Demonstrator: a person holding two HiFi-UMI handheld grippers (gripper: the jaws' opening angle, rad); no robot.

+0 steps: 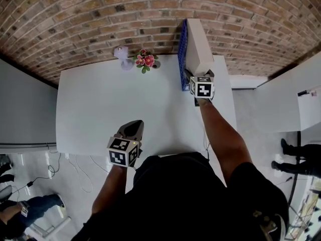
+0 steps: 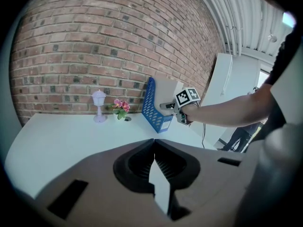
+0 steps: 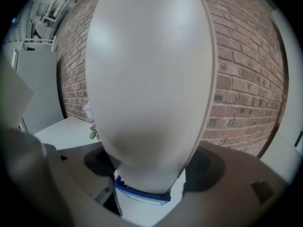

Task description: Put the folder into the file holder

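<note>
A thick beige folder (image 1: 198,44) stands upright in the blue mesh file holder (image 1: 182,59) at the back right of the white table (image 1: 100,109). My right gripper (image 1: 194,77) is at the folder's near edge. In the right gripper view the folder (image 3: 151,79) fills the picture above the holder (image 3: 142,194), and it sits between the wide-apart jaws of the right gripper (image 3: 147,183) with a slim gap at the left side. My left gripper (image 1: 134,125) rests over the table's front edge, shut and holding nothing (image 2: 154,143). From there the holder (image 2: 155,110) and folder (image 2: 165,91) show far off.
A small lilac lamp (image 1: 122,54) and a pot of pink flowers (image 1: 146,60) stand at the table's back edge, left of the holder. A brick wall runs behind the table. A white cabinet (image 1: 281,99) stands to the right. Persons stand on the floor at right (image 1: 296,157) and lower left.
</note>
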